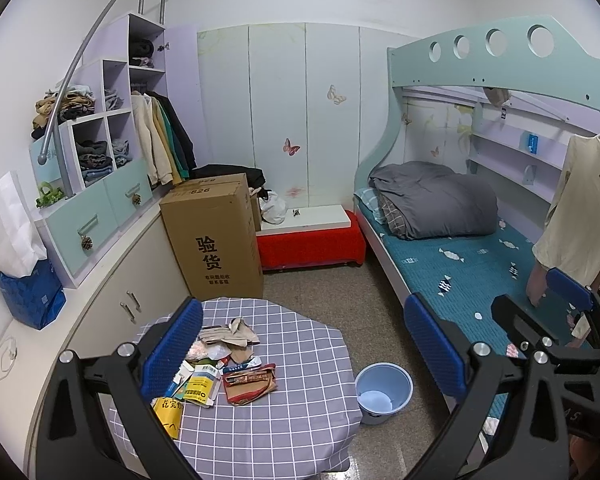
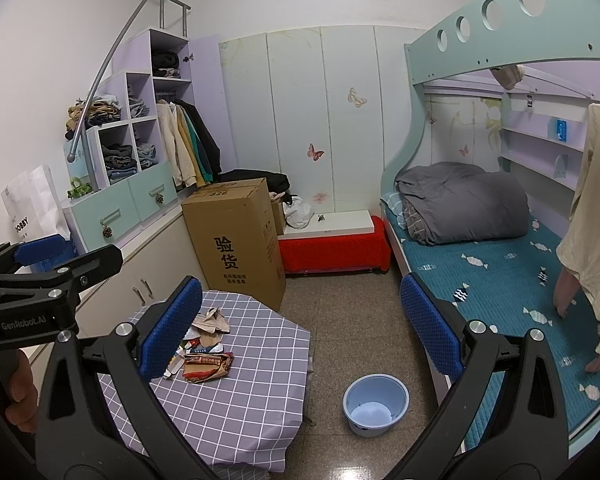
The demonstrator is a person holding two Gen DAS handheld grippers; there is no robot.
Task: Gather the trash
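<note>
Right now both my grippers hang above the table with fingers spread wide and nothing between them. The trash is a loose heap of torn card, wrappers and small boxes on the checked cloth, toward the table's left side. The bin stands on the floor just beside the table's right edge, between table and bed, and looks nearly empty.

From my left gripper the heap lies low and left of centre, right at the left pad; some pieces are hidden behind that finger. From my right gripper the heap sits further off, again by its left pad, while the bin is almost straight below.

So I judge the left gripper nearer the trash and the right one nearer the bin. The heap runs away from me, front to back; the red wrapper lies crosswise on its right, the easiest first pick.
</note>
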